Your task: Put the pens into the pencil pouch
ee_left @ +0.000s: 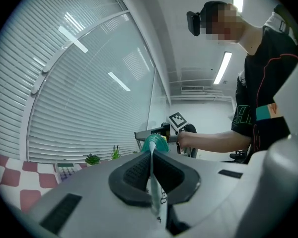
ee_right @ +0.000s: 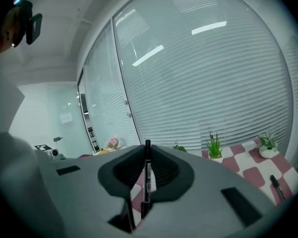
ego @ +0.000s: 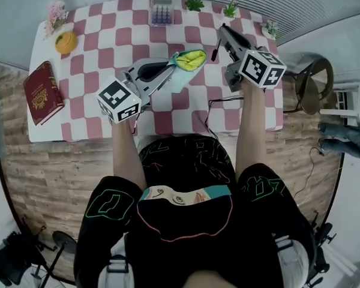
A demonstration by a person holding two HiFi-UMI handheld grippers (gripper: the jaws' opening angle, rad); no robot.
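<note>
Left gripper [ee_left: 151, 157]: jaws are seen pressed together on a thin fold of the pouch [ego: 189, 60], which is clamped edge-on between the ribbed black pads. The pouch is held up above the table [ego: 102, 23]. It is of soft teal fabric, with the mouth open at the far end and a yellow lining shown inside. A white panel with small dark print is noted on the pinched part.

Right gripper [ego: 223, 35]: jaws are closed on a pen [ee_right: 147, 175]. The pen is slim, black and round-barrelled, with a white label about mid-length. It is gripped crosswise and stands upright between the pads in the right gripper view, both ends sticking out past them. In the head view it is held just right of the pouch mouth, apart from it.

Both grippers are smooth grey moulded shells, each fitted with a white cube of black square markers.

The table is covered by a flat red-and-white checked cloth. A second pen [ee_right: 275, 185], also black, lies on the cloth near a small potted plant [ee_right: 267, 145]. A dark red hardback book [ego: 42, 92] with gilt ornament is laid at the left edge, with a round orange object [ego: 65, 42] beyond it. The table is backed by glass and fine horizontal blinds [ee_right: 213, 83].
</note>
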